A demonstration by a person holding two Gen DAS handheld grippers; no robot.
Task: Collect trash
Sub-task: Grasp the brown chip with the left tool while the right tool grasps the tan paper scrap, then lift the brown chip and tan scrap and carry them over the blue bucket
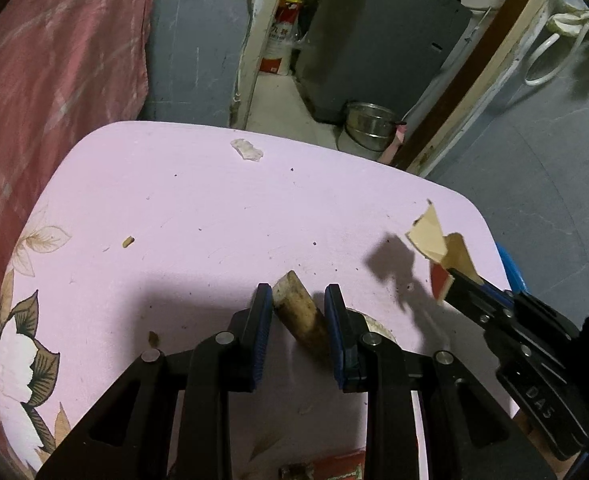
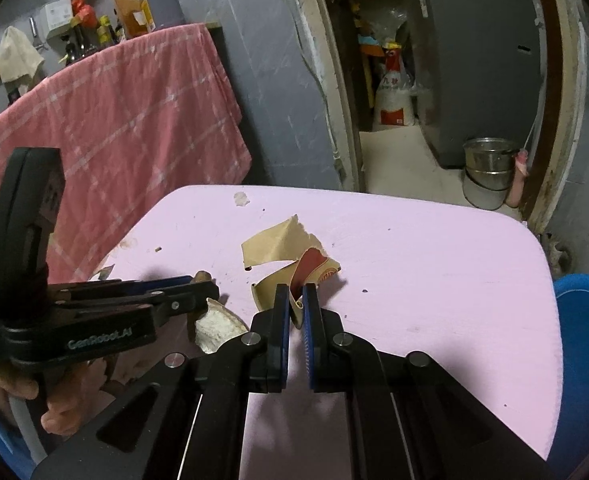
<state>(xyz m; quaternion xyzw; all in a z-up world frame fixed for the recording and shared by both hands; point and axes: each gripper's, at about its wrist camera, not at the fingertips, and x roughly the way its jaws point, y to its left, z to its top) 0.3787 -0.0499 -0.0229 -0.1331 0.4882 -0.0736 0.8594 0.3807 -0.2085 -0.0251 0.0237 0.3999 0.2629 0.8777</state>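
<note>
Pink table (image 1: pixel 198 208): brown stub (image 1: pixel 300 312) between left claw (image 1: pixel 298 300) fingers.

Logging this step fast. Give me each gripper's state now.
Left gripper: open around the brown stick-like scrap, not yet clamped.
Right gripper: shut on the torn paper wrapper, lifted above the pink table.

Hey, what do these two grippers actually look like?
Both the left gripper and right gripper are black linkage frames with silver pivot pins and blue ribbed finger pads. White lettering marks their bodies. A bare hand holds the left one.
</note>
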